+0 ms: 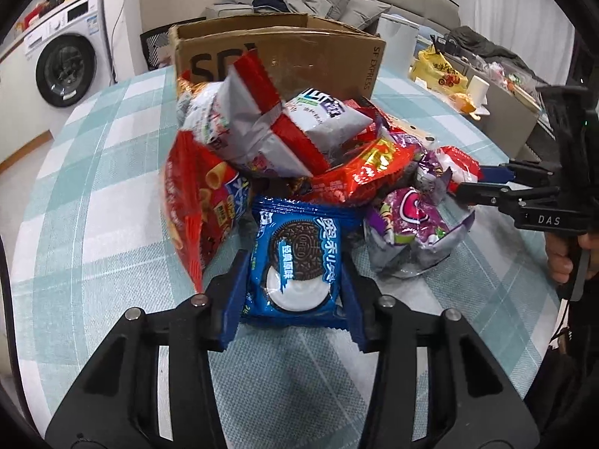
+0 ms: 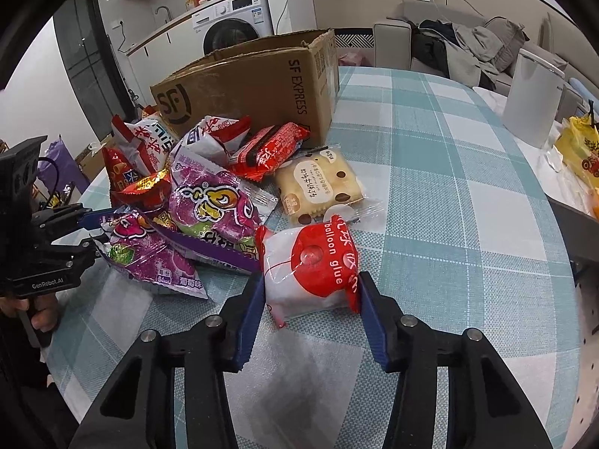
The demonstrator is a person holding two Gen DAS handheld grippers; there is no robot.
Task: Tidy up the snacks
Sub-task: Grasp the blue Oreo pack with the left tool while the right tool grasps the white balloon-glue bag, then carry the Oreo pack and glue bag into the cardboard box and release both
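Blue fingers [image 1: 239, 299] of the left gripper [image 1: 294, 299] sit closest to me, pinching the Oreo packet [image 1: 295, 258] by its two long sides at the near side of the snack pile [image 1: 299, 157]. On the other side, my right gripper [image 2: 310, 299] has its fingers [image 2: 368, 321] closed against the red-and-white packet marked balloon glue [image 2: 309, 269], which lies at the near edge of the same heap on the checked bench [image 2: 449, 187]. Both packets seem to rest on the cloth, so I judge the grasps as made and the lift as next.

To do this well, I'd raise each packet straight up before swinging, since the Oreo packet's far end tucks under an orange wrapper [image 1: 355, 176] and could drag it along. The cardboard box [image 2: 258, 86] stands open toward the far edge of the bench behind the pile; I'd carry over the heap, not through it. Soft wrappers slip, so I'd keep the squeeze steady.
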